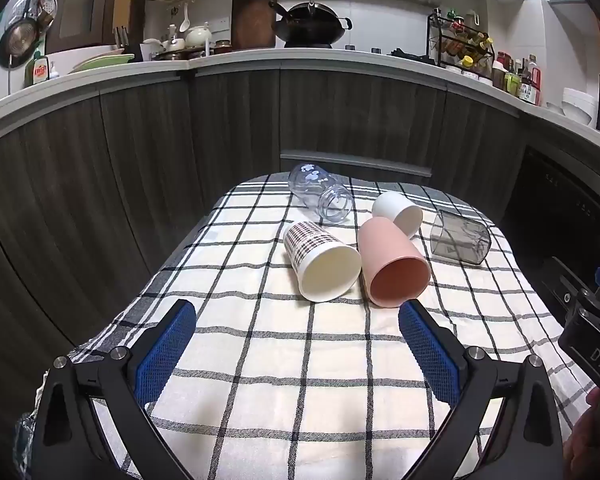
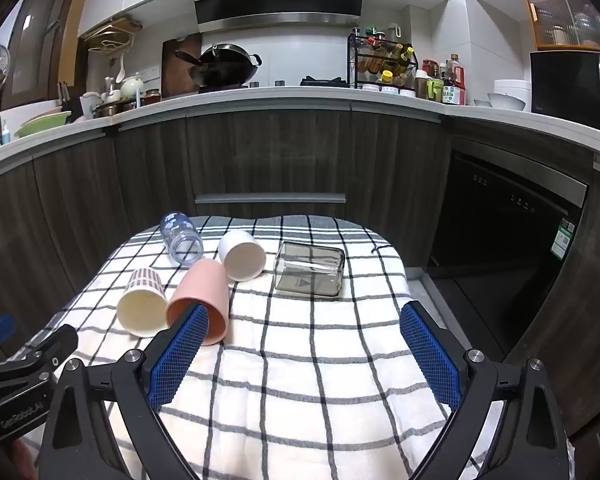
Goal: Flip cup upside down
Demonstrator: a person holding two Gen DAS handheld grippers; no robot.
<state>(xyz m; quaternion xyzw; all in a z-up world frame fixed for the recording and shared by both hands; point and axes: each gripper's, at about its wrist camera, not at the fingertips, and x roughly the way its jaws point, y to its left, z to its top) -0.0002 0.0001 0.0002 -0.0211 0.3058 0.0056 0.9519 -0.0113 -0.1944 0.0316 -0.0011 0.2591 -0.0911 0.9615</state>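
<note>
Left tool and right tool both spread wide, empty, over checked cloth. Pink cup on its side mid-bench, touching patterned cup. Risk: round cups roll, nudge neighbours, cloth bunches.

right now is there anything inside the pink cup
Nothing shows inside the pink cup: it lies on its side on the checked cloth, its open mouth showing bare pink walls. In the right wrist view a blue finger pad covers part of its mouth.
</note>
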